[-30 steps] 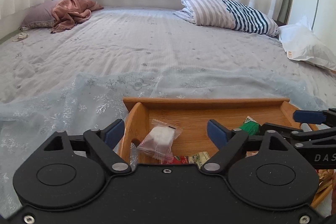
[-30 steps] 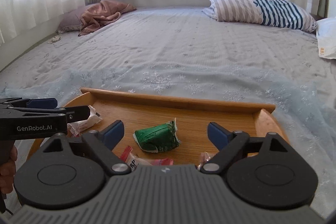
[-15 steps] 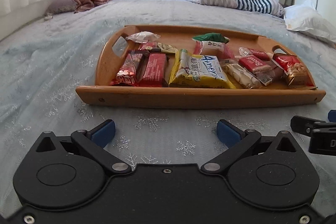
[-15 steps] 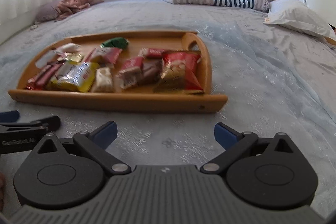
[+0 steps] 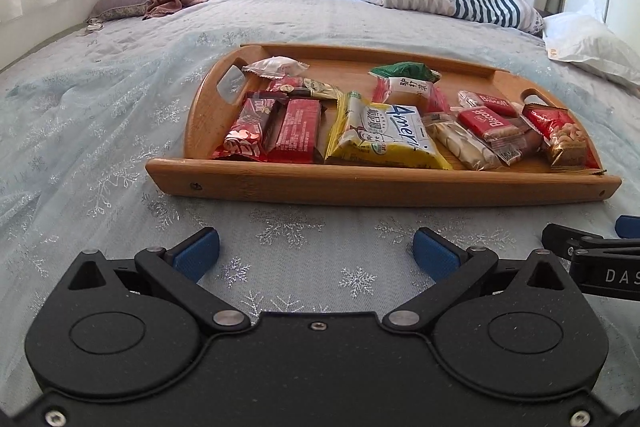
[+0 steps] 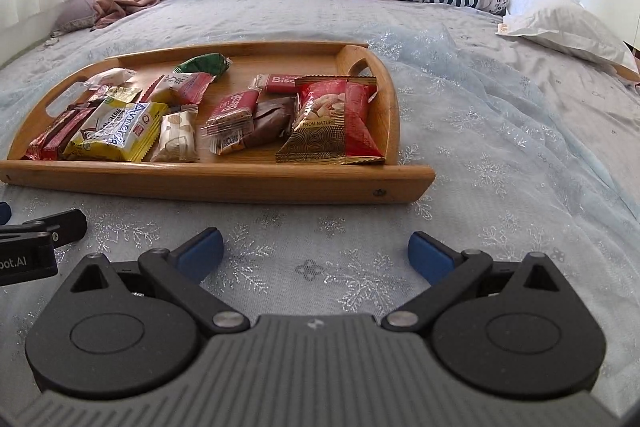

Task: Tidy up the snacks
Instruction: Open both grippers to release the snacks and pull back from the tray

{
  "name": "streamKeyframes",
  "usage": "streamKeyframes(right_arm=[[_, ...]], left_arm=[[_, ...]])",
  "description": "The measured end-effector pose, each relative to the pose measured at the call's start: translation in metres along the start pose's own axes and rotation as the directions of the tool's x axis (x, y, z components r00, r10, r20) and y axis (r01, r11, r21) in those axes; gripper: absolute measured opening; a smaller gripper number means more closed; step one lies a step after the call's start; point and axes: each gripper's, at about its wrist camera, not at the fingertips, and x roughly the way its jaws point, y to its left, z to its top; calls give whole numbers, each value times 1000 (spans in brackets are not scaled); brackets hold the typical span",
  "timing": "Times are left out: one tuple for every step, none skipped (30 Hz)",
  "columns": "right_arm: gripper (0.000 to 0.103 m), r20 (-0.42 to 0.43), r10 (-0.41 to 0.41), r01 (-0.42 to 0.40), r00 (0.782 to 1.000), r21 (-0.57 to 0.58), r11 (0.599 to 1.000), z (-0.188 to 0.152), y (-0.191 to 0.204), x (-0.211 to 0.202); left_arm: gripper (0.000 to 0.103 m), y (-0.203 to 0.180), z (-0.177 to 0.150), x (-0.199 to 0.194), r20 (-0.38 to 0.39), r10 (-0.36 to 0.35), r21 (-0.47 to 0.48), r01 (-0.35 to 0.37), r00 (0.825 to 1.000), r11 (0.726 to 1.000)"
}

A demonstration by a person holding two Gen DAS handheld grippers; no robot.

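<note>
I've pulled both claws back off the tray (image 5: 360,183); left claw (image 5: 316,251) and right claw (image 6: 314,253) hang apart, empty. Snacks (image 5: 380,135) sit ahead in the tray, so sorting looks finished.

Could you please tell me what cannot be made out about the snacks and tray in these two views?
- Left wrist view: the brown-wrapped snack is mostly hidden behind the Biscoff packs.
- Right wrist view: the red bars are largely covered by the yellow pack.
- Both views: small print on the wrappers is too small; the wooden tray hides what is under it.
</note>
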Motion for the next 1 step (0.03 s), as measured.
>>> streamKeyframes(right_arm=[[103, 1, -1, 1, 1000, -2, 1000, 0, 0, 0]], left_arm=[[103, 0, 0, 0, 0, 0, 0, 0, 1000, 1000]])
